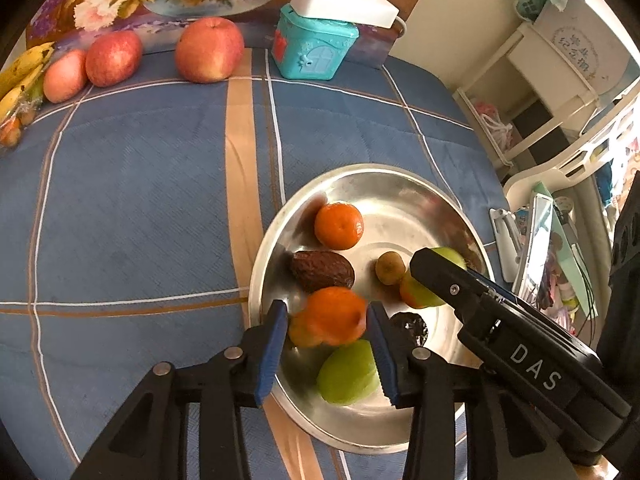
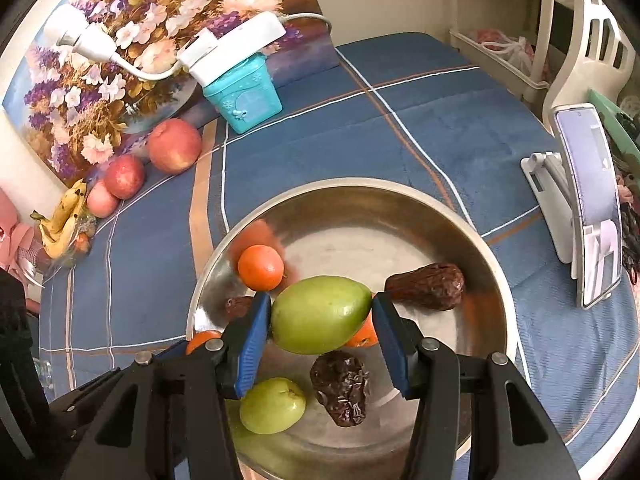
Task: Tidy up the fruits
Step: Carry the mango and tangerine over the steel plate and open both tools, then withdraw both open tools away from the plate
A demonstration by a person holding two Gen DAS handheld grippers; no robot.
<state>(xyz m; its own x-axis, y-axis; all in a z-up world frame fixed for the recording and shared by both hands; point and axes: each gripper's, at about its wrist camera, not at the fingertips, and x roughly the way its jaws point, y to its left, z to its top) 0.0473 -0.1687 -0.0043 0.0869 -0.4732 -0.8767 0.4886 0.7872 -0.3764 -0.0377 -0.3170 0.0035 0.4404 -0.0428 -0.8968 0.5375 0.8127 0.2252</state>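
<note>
In the left wrist view, the left hand-held gripper (image 1: 327, 322) is seen closed on a mandarin (image 1: 336, 316) above the near rim of the steel plate (image 1: 400, 184), in which a second mandarin (image 1: 339, 226), a brown date (image 1: 322, 271) and a green fruit (image 1: 347, 372) are lying, while three apples (image 1: 209, 49) are lined up at the far edge of the blue checked table (image 1: 140, 200). In the right wrist view, the right hand-held gripper (image 2: 320, 320) is seen clamped on a large green fruit (image 2: 320, 314) held over the plate's middle, with a smaller green fruit (image 2: 273, 405) and a dark date (image 2: 341, 388) lying below it.
</note>
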